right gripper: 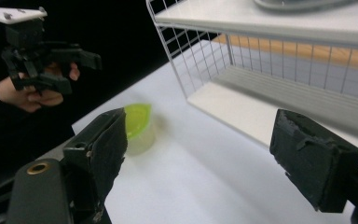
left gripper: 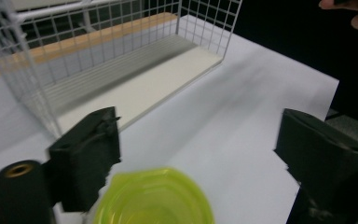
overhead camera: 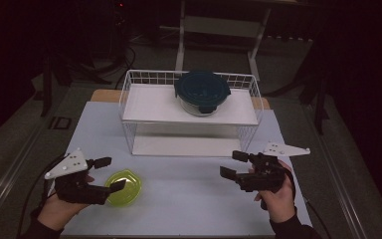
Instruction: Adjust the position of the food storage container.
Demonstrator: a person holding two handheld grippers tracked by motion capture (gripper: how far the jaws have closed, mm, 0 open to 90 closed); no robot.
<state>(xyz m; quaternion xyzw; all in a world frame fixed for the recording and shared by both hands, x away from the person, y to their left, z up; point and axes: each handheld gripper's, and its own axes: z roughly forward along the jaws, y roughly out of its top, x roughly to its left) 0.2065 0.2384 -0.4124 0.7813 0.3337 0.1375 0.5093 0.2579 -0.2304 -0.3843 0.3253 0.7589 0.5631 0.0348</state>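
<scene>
Jaws wide, astride green bowl (overhead camera: 123, 187)

Lime-green translucent bowl (overhead camera: 123, 187), black fingers (left gripper: 86, 158), white wire-grid rack (overhead camera: 129, 92), dark teal lid (overhead camera: 202, 88), pale grey-white bench (overhead camera: 189, 199), wooden bench edge (overhead camera: 104, 95).

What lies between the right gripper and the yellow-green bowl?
Nothing: in the high view only bare white table top separates the right gripper from the yellow-green bowl.

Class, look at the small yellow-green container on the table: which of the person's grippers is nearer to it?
Left. The left gripper has the yellow-green container right at its open jaws, not gripped. The right gripper hangs open far across the table.
</scene>
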